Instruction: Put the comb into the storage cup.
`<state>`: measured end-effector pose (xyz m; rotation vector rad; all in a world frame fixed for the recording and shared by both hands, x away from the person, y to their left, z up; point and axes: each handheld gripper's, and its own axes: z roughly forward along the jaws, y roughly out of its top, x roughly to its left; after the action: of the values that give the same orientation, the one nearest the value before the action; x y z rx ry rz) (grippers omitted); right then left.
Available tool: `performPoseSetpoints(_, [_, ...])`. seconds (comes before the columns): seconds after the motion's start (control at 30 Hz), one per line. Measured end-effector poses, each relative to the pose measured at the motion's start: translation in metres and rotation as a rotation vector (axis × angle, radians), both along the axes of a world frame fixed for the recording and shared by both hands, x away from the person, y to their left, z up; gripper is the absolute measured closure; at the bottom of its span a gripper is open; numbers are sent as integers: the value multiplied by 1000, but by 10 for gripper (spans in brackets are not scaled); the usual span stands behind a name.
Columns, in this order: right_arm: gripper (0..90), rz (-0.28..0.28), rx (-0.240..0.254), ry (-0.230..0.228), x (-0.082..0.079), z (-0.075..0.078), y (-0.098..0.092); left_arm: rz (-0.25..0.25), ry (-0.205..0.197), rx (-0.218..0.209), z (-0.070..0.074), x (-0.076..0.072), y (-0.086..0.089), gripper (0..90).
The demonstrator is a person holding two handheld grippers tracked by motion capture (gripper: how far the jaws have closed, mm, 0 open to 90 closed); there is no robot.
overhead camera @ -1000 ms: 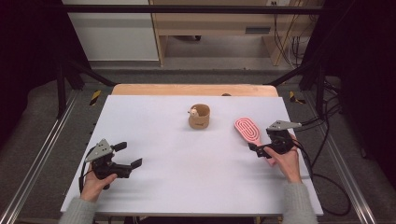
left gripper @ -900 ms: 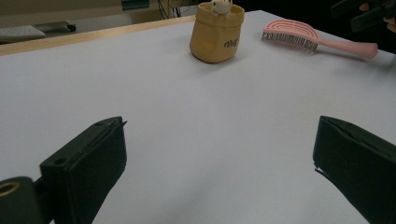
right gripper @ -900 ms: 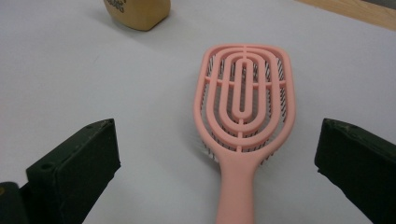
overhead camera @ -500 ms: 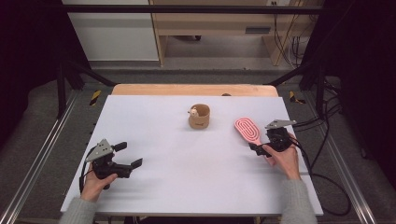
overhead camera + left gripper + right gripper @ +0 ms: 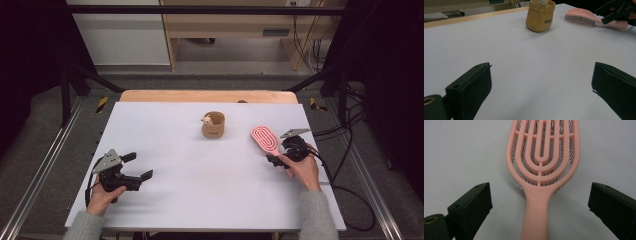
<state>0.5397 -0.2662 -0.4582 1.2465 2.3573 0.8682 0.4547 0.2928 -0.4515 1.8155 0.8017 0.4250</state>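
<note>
High view, table: a white table [image 5: 200,195] with a wooden strip along its far edge.
High view, cup: a small tan cup [image 5: 213,124] stands upright at the middle of the far half, with something small and pale inside it.
High view, brush: a pink hairbrush [image 5: 266,140] lies flat at the right, its head pointing far and a little left, bristles down.
High view, right gripper: the right gripper [image 5: 280,159] sits at the near end of the brush, over its handle.
High view, left gripper: the left gripper [image 5: 140,167] is at the near left, well apart from cup and brush, with its jaws spread.
Left gripper view: both black jaws stand wide apart with only bare table between them; the cup [image 5: 540,15] is far ahead, and the brush [image 5: 580,15] lies to its right.
Right gripper view: the jaws are spread wide, one on each side of the brush handle [image 5: 536,217], and neither touches it; the head [image 5: 543,150] reaches away from the camera.
</note>
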Motion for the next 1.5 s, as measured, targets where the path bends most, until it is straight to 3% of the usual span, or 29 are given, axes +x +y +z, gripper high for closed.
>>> performPoseSetpoints(0.1, [99, -2, -19, 21, 1, -2, 0, 0, 0, 0, 0, 0, 0, 29])
performPoseSetpoints(0.4, [218, -16, -44, 22, 2, -4, 1, -1, 0, 2, 0, 0, -1, 30])
performPoseSetpoints(1.1, [513, -15, -63, 57, 3, -6, 2, -3, 1, 8, -1, 0, -1, 33])
performPoseSetpoints(1.5, [584, -12, -65, 58, 3, -6, 3, -4, 1, 9, -1, 0, -2, 34])
